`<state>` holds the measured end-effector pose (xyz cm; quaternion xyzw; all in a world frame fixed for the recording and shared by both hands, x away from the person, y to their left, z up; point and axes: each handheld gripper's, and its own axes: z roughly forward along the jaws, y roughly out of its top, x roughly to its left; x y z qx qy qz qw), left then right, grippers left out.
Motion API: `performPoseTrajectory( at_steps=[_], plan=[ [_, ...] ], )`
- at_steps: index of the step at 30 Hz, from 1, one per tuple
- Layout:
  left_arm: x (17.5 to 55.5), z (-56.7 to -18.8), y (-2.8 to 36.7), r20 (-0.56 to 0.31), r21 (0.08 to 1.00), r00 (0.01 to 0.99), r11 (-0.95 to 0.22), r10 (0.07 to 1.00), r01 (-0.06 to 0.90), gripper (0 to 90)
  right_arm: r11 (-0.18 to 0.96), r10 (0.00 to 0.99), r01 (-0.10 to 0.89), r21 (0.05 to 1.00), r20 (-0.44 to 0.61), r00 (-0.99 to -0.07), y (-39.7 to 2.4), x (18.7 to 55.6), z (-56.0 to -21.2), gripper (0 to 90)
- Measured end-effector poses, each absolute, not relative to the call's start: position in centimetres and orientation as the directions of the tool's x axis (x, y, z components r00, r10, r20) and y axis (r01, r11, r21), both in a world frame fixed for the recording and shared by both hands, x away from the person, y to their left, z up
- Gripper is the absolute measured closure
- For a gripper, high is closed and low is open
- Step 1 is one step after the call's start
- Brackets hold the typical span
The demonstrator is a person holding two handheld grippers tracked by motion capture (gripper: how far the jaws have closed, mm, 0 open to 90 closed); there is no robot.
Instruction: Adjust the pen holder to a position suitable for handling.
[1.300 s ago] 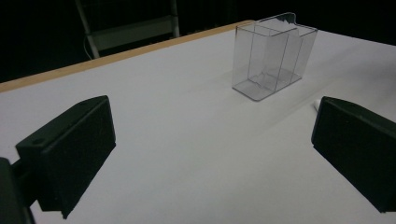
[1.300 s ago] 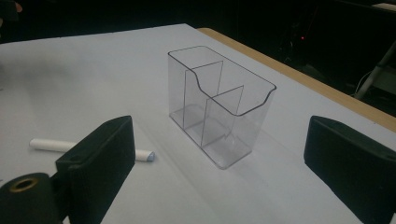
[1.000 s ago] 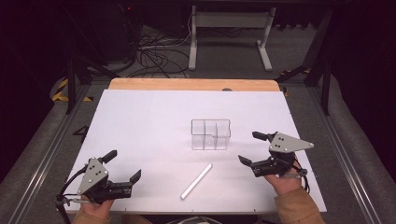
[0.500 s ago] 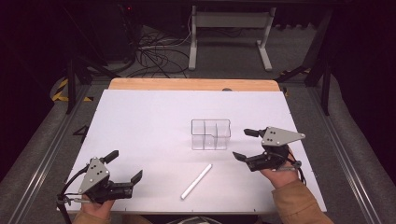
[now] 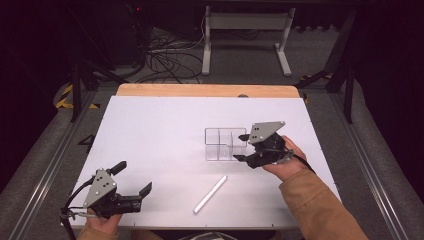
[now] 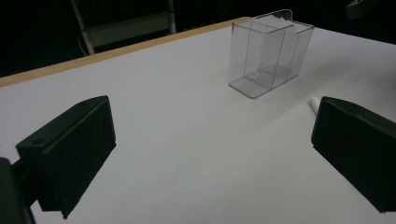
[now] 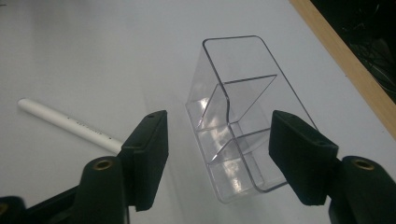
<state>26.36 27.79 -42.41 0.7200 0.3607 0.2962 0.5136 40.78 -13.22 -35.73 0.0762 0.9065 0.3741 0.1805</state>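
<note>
A clear plastic box with compartments [image 5: 224, 145] stands upright right of the table's middle. My right gripper [image 5: 242, 147] is at its right end. Its jaws have just been closing. In the right gripper view they straddle the near end of the box [image 7: 243, 116], with a gap still showing at the left pad, so the right gripper [image 7: 217, 154] is open. A white pen [image 5: 210, 194] lies flat in front of the box, and it appears as the pen [image 7: 70, 123] to the left of the jaws. My left gripper [image 5: 134, 177] rests open and empty at the near left corner, facing the box [image 6: 271, 51].
A white sheet [image 5: 165, 130] covers the table, with a wooden strip [image 5: 200, 90] along its far edge. Beyond the table are a dark floor, cables and a metal stand [image 5: 245, 30]. A wide bare stretch of sheet lies between the two grippers.
My right gripper has moved left from the right side up to the box's end, and its jaws have narrowed. The left gripper, box and pen have stayed put.
</note>
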Motion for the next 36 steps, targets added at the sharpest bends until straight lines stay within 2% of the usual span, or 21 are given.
performPoseTrajectory(
  at_steps=[9, 19, 25, 28, 36],
  plan=[
    [26.5, -42.4, 27.9, 0.062, 0.951, 0.563, -0.221, 0.824, 0.218, 0.7, 0.77, 0.217, 0.001, 0.639, -0.26, -0.941, -10.5, 42.7, -36.3, 50.6],
    [26.6, -42.5, 28.1, 0.057, 0.95, 0.561, -0.217, 0.826, 0.224, 0.7, 0.833, 0.181, 0.015, 0.553, -0.247, -0.952, -8.9, 44.7, -37.2, 57.7],
    [26.5, -42.5, 28.1, 0.051, 0.95, 0.561, -0.213, 0.826, 0.227, 0.7, 0.839, 0.172, 0.014, 0.543, -0.241, -0.955, -8.4, 45.3, -37.6, 64.1],
    [26.5, -42.5, 28.1, 0.052, 0.95, 0.56, -0.214, 0.827, 0.228, 0.7, 0.852, 0.158, 0.013, 0.523, -0.233, -0.96, -8.1, 45.5, -38.1, 72.0],
    [26.6, -42.5, 28.1, 0.054, 0.95, 0.56, -0.216, 0.826, 0.226, 0.7, 0.863, 0.119, -0.004, 0.505, -0.212, -0.97, -7.5, 45.9, -38.9, 77.7]
  ],
)
